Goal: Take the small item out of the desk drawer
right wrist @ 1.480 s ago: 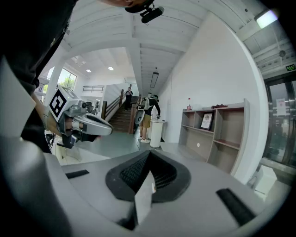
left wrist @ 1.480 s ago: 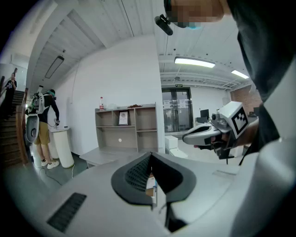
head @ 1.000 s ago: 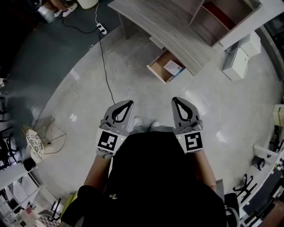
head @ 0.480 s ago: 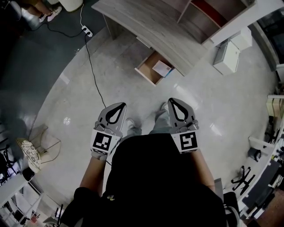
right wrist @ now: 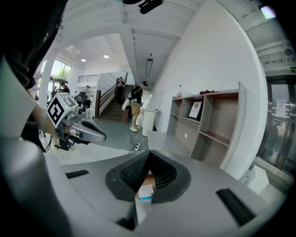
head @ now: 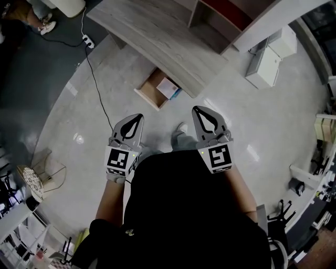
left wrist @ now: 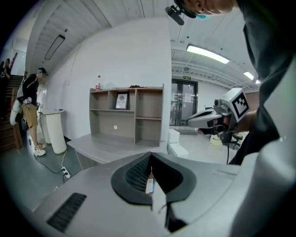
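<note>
The wooden desk drawer (head: 147,91) stands pulled open under the grey desk (head: 157,37). A small white and blue box (head: 168,86) lies inside it. My left gripper (head: 138,115) and right gripper (head: 199,109) are held side by side above the floor, short of the drawer, both shut with nothing in them. In the left gripper view the shut left gripper (left wrist: 150,155) frames the box (left wrist: 149,185) through the gap below its tips. The right gripper view shows the same: the right gripper (right wrist: 149,152) is shut, with the box (right wrist: 145,192) far beyond it.
A black cable (head: 97,89) runs across the floor from a power strip (head: 86,41) left of the drawer. A white cabinet (head: 268,63) stands right of the desk, an open shelf unit (head: 231,16) sits on it. The person's feet (head: 181,128) show between the grippers.
The desk and open drawer have slid down and to the left in the head view as I come closer. Both grippers stay shut and keep their places side by side.
</note>
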